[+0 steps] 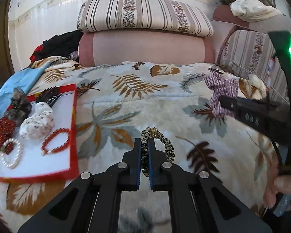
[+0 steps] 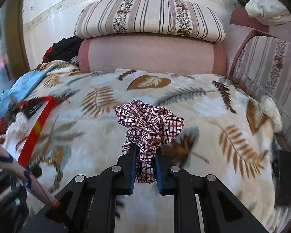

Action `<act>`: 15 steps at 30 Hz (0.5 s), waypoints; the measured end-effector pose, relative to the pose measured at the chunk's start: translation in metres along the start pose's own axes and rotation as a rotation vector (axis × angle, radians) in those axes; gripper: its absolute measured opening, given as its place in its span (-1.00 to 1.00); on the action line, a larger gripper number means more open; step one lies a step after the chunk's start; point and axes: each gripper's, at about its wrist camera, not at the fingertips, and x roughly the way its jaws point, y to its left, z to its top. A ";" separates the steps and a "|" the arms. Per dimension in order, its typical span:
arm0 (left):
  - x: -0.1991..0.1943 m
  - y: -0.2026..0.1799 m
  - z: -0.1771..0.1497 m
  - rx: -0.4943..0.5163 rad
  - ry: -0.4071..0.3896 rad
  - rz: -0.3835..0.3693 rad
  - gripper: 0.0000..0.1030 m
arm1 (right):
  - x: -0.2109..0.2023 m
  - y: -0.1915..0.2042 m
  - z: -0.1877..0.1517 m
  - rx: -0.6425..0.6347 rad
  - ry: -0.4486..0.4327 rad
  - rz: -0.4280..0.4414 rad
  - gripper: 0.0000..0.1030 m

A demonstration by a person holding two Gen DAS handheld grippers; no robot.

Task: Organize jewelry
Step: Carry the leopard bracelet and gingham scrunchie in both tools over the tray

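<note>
The left tool [image 1: 145, 143] is clenched almost fully, and a thin leopard-print hair tie [image 1: 155, 136] with a small gold bead cluster is pinched between its blue pads. The tie's loop is seen curving out to the right of the fingers and hanging just above the leaf-patterned blanket [image 1: 126, 101] on the bed.

The right tool [image 2: 145, 151] is closed down on a red-and-white checked scrunchie [image 2: 150, 124]; a fold of the fabric is squeezed between the blue pads, while the bulk of the scrunchie is bunched up beyond the fingertips, above the blanket. In the left wrist view the same tool is seen at the right edge, with the checked fabric at its tip and the person's hand [image 1: 285, 190] on its handle.

A red-rimmed tray [image 1: 72, 128] is laid on the blanket at the left. On it are seen a red bead bracelet [image 1: 56, 141], a pearl bracelet [image 1: 11, 153], a white spotted scrunchie [image 1: 37, 124], a dark mottled scrunchie [image 1: 19, 104] and a red scrunchie [image 1: 3, 134].
</note>
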 end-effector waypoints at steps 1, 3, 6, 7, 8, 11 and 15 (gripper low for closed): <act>-0.006 -0.001 -0.003 0.000 0.000 0.000 -0.88 | -0.007 0.001 -0.008 -0.003 0.008 0.003 -0.64; -0.017 -0.001 -0.010 0.002 0.002 0.000 -0.88 | -0.019 0.003 -0.020 -0.006 0.016 0.008 -0.64; -0.032 0.000 -0.018 0.004 -0.006 0.008 -0.88 | -0.033 0.008 -0.034 -0.017 0.028 0.019 -0.64; -0.037 0.000 -0.020 0.005 -0.009 0.012 -0.88 | -0.038 0.010 -0.038 -0.021 0.027 0.022 -0.64; -0.041 0.001 -0.021 0.003 -0.013 0.015 -0.88 | -0.043 0.012 -0.042 -0.028 0.027 0.025 -0.64; -0.051 0.003 -0.023 -0.001 -0.022 0.019 -0.88 | -0.054 0.019 -0.051 -0.049 0.027 0.028 -0.64; -0.061 0.003 -0.025 -0.003 -0.032 0.020 -0.88 | -0.063 0.026 -0.055 -0.071 0.024 0.027 -0.64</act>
